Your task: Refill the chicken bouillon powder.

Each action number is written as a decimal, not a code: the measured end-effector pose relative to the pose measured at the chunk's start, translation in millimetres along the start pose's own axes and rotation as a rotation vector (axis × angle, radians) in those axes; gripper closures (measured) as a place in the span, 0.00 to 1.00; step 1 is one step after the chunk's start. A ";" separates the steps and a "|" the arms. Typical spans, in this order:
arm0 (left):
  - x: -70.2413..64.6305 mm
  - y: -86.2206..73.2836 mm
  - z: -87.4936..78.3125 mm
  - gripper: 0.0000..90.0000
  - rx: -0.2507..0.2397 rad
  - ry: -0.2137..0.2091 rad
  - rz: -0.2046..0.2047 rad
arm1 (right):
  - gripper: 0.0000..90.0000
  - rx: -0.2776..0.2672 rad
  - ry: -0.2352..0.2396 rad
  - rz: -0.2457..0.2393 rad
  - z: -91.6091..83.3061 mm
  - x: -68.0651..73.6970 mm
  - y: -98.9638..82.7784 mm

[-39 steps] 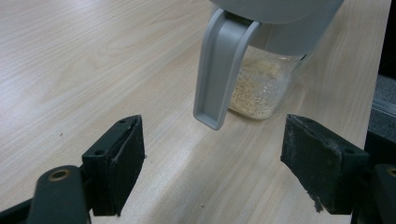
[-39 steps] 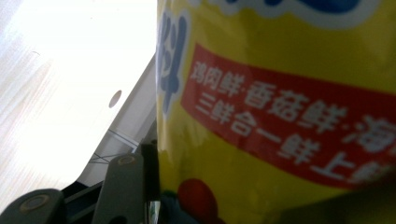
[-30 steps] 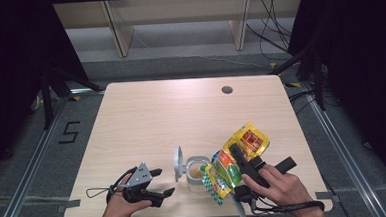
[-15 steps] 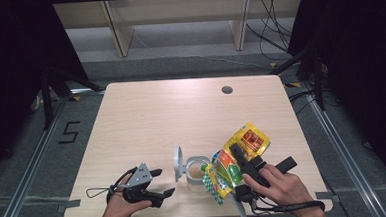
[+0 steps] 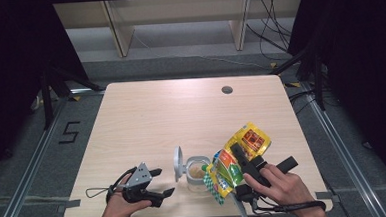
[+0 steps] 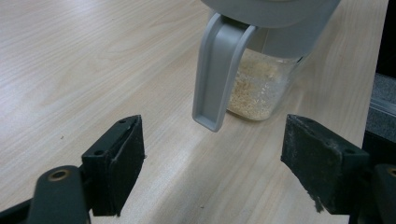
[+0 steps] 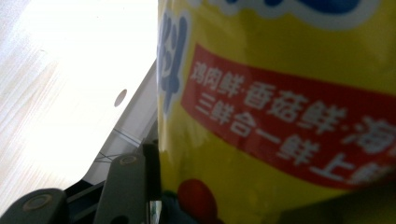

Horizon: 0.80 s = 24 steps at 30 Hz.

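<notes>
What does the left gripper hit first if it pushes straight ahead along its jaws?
Probably the jar's grey handle: it hangs centred between the open left gripper jaws, ahead of the glass. Depth uncertain.

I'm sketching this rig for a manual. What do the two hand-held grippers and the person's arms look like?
Both are black with two flat, blocky jaws. The left hand-held gripper carries a grey three-cornered plate on top and trails a thin black looped cable. The right hand-held gripper is long and black, with a cable by the wrist. No sleeves show on the forearms.
</notes>
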<state>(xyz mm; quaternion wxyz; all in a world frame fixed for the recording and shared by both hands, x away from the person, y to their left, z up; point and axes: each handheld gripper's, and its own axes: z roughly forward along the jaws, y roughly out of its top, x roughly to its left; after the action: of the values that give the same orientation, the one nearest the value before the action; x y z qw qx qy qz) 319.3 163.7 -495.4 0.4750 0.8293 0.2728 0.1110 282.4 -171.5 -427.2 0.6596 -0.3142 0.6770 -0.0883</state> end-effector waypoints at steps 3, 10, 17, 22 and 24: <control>-0.2 0.0 0.0 0.23 -0.002 -0.001 -0.002 | 0.58 -0.002 -0.018 -0.020 -0.3 -1.9 0.2; 0.0 -0.1 0.1 0.23 0.000 0.000 -0.001 | 0.58 0.007 -0.022 0.007 -1.4 -1.2 -1.0; 0.0 -0.1 0.0 0.23 -0.001 0.000 -0.001 | 0.58 0.007 -0.014 0.008 -1.4 -0.1 -1.4; 0.1 0.0 -0.2 0.23 -0.003 0.003 0.002 | 0.58 -0.001 -0.019 -0.016 -1.0 -2.2 -1.5; 0.1 0.0 -0.1 0.23 -0.001 0.000 -0.001 | 0.58 -0.001 -0.019 -0.011 -1.1 -2.2 -1.8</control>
<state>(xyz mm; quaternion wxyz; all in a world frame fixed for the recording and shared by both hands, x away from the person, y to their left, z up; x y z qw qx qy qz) 319.3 163.9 -495.4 0.4754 0.8290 0.2730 0.1108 281.8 -172.1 -424.3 0.6652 -0.3193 0.6691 -0.0887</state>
